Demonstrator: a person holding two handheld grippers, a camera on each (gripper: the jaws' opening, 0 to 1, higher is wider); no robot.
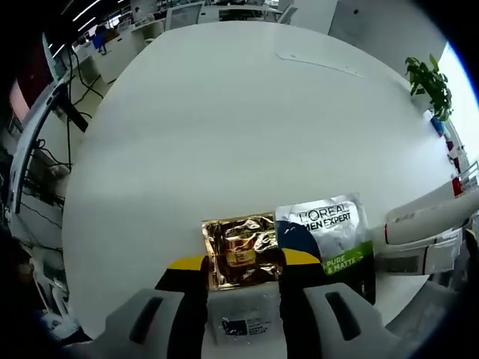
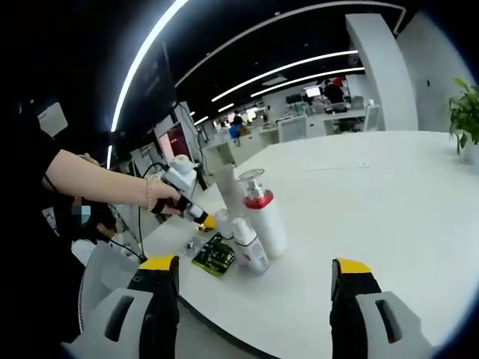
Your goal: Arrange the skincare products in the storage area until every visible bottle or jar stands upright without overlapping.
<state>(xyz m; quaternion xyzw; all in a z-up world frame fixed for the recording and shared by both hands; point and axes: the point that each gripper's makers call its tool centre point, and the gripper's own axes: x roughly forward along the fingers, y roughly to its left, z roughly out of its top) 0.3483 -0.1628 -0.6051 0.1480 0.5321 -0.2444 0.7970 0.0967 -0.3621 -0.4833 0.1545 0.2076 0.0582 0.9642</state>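
A crinkled gold sachet [image 1: 239, 250] lies on the white round table [image 1: 224, 120], and my left gripper [image 1: 243, 260] is shut on its two side edges. A L'Oreal Men Expert sachet [image 1: 329, 235] lies just right of it, with white bottles [image 1: 426, 221] beyond. In the right gripper view a tall white pump bottle with a red collar [image 2: 263, 217], a small white bottle [image 2: 251, 250] and a white tube [image 2: 228, 187] stand upright together beside a dark green sachet [image 2: 215, 256]. A person's hand holds the left gripper [image 2: 203, 219] down by the sachets. My right gripper [image 2: 254, 265] hangs open and holds nothing, short of the bottles.
A white barcode label [image 1: 243, 325] shows low between the left jaws. The table's curved edge [image 2: 247, 333] runs close below the products. A potted plant [image 1: 430, 82] stands past the far rim. Desks, screens and cables [image 1: 67, 112] crowd the floor to the left. Broad bare tabletop [image 2: 389, 209] stretches behind the bottles.
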